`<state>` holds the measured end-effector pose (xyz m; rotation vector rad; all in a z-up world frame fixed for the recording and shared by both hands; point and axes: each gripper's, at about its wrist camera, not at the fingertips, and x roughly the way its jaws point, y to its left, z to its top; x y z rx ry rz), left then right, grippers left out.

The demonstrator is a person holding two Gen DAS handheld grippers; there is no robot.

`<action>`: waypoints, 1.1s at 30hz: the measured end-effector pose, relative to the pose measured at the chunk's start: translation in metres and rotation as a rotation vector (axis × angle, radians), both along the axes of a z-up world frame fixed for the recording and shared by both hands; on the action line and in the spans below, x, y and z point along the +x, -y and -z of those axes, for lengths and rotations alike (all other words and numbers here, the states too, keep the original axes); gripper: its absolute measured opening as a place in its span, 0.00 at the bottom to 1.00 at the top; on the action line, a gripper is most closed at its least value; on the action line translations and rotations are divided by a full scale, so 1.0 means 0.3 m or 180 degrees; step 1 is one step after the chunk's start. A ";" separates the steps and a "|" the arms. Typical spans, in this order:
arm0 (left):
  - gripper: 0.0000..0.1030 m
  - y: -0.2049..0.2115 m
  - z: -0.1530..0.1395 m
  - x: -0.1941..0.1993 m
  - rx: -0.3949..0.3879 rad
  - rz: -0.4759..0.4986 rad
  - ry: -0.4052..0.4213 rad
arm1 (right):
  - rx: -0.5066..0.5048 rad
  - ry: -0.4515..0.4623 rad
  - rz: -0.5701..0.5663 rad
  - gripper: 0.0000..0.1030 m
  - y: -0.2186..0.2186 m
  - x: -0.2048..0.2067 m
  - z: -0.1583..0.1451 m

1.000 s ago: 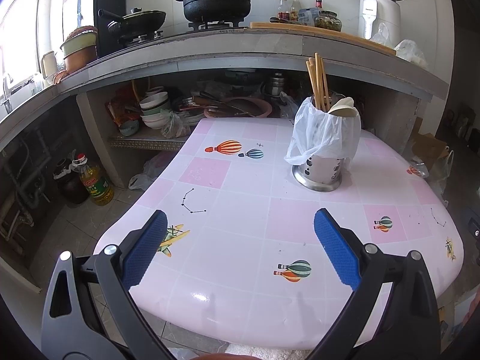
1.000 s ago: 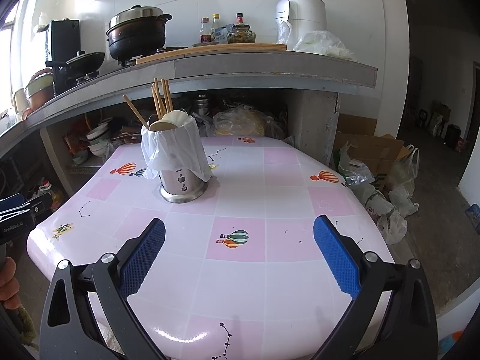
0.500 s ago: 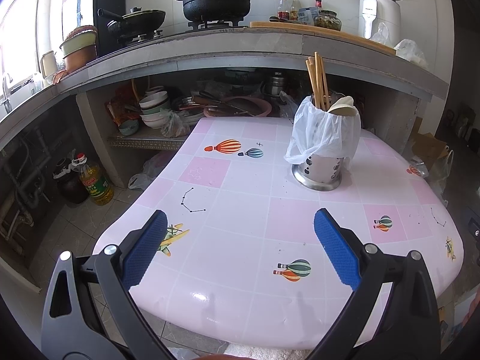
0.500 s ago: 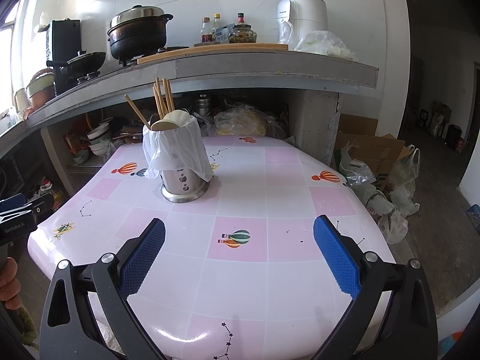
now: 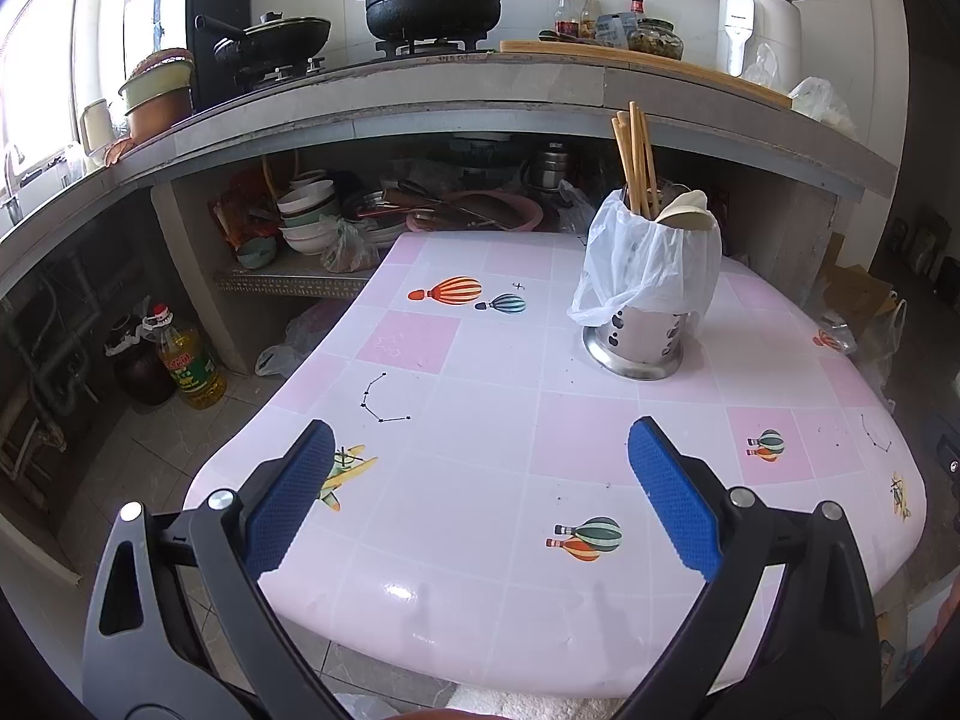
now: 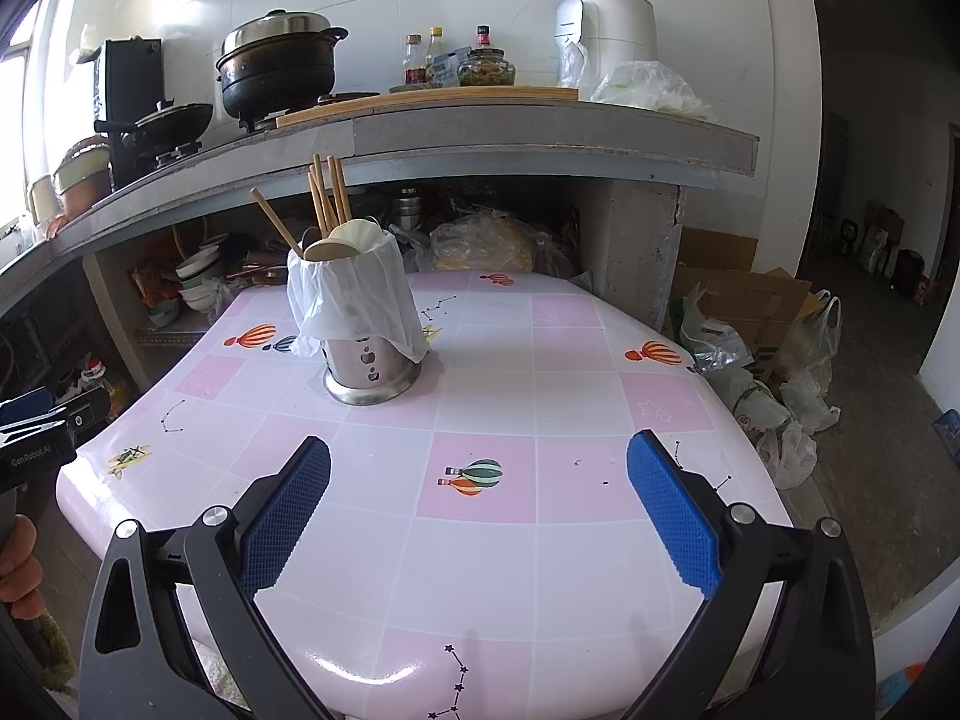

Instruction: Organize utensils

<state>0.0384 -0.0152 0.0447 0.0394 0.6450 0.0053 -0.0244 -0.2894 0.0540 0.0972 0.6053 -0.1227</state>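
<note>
Both your left hand-held gripper (image 5: pixel 480 450) and right hand-held gripper (image 6: pixel 479 455) hang spread wide and empty at the near edge of the surface (image 5: pixel 492 420), while the utensil holder (image 5: pixel 645 300) stands upright far ahead, right of the left one, left of the right one, neither clearly nearer.

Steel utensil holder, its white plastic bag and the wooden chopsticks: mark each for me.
Perforated steel utensil holder (image 6: pixel 367 367), right wrist view, bare metal wall.
White plastic bag (image 6: pixel 354 294), right wrist view, front drape.
Wooden chopsticks (image 5: pixel 635 162), left wrist view, upright shafts.
</note>
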 end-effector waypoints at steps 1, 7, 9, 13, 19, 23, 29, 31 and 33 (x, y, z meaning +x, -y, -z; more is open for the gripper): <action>0.92 -0.001 0.000 0.001 0.0001 0.0001 0.0001 | -0.0001 0.0002 0.0002 0.94 0.000 0.000 0.000; 0.92 -0.001 0.000 0.001 0.0000 0.0000 -0.0001 | 0.0000 -0.0001 0.0001 0.94 -0.001 0.000 0.000; 0.92 -0.001 -0.001 0.001 -0.0002 0.0000 -0.0001 | 0.0000 0.0001 -0.0001 0.94 0.000 0.000 0.000; 0.92 -0.001 -0.001 0.002 -0.0001 0.0001 0.0000 | 0.0001 0.0004 0.0001 0.94 0.000 0.000 0.000; 0.92 -0.001 -0.001 0.001 -0.0001 0.0001 -0.0001 | 0.0000 0.0003 -0.0006 0.94 -0.001 0.000 0.000; 0.92 -0.001 -0.001 0.000 -0.0004 -0.0001 0.0000 | 0.0000 0.0004 -0.0019 0.94 -0.013 0.003 0.000; 0.92 -0.002 -0.002 0.001 -0.0002 0.0004 0.0000 | -0.0001 0.0004 -0.0021 0.94 -0.017 0.004 0.000; 0.92 0.002 -0.001 0.003 0.0002 0.0010 -0.0004 | 0.0000 0.0004 -0.0019 0.94 -0.019 0.004 0.000; 0.92 0.005 0.000 0.003 0.0006 0.0017 -0.0003 | 0.0001 0.0004 -0.0020 0.94 -0.018 0.004 0.000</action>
